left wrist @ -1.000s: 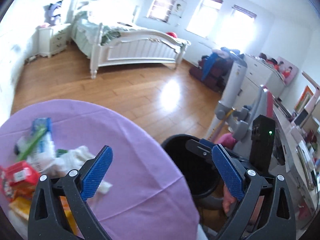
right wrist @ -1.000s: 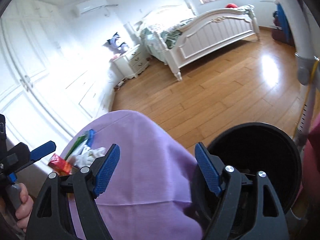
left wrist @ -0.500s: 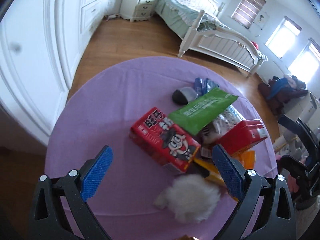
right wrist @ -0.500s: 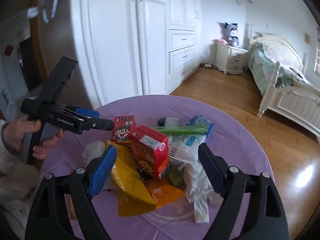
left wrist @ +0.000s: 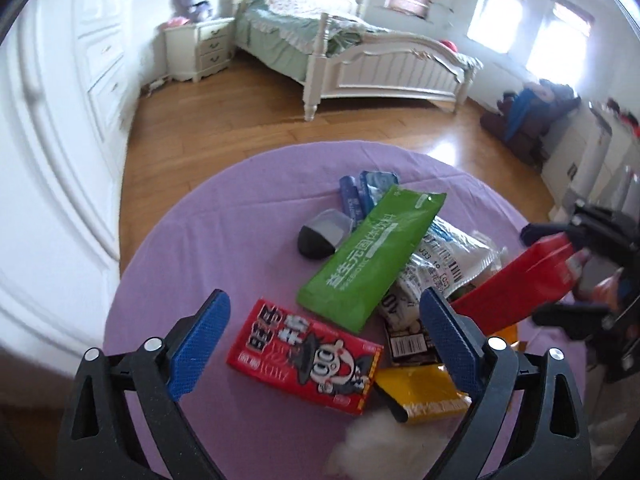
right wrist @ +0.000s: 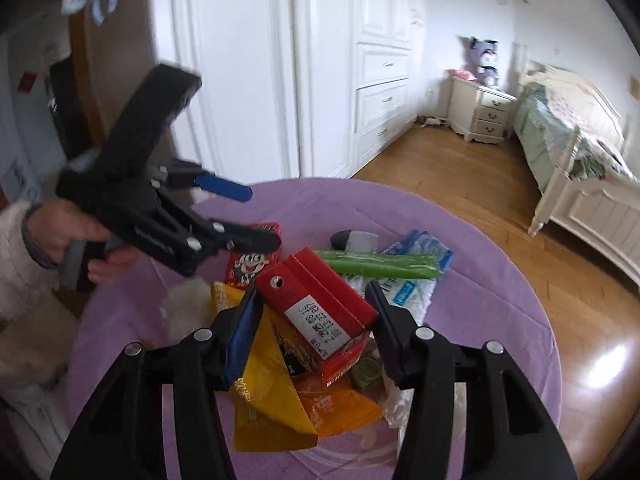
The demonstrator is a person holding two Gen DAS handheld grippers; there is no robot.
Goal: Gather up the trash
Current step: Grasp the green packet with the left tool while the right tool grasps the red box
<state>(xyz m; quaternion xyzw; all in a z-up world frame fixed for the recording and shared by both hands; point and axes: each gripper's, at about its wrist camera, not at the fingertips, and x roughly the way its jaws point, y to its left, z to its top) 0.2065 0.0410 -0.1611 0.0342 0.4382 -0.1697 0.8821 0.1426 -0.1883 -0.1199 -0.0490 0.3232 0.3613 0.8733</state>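
Note:
A pile of trash lies on the round purple table. My right gripper is closing on a red milk carton, which sits tilted on top of the pile, and its pads meet the carton's sides. The left wrist view shows this carton in the right gripper. My left gripper hovers over a flat red cartoon carton. Its jaws are wide, closing slightly, and do not touch the carton. A green pouch lies beside it. A hand holds the left gripper.
Yellow wrapper, orange wrapper, white tissue, blue-white packet, barcoded clear bag and a grey-black lump are in the pile. White wardrobes, a nightstand and a bed stand around the wooden floor.
Both views swung from the black bin to the trash pile. The right jaws narrowed around the red milk carton. The left gripper came lower and closer over the flat red carton.

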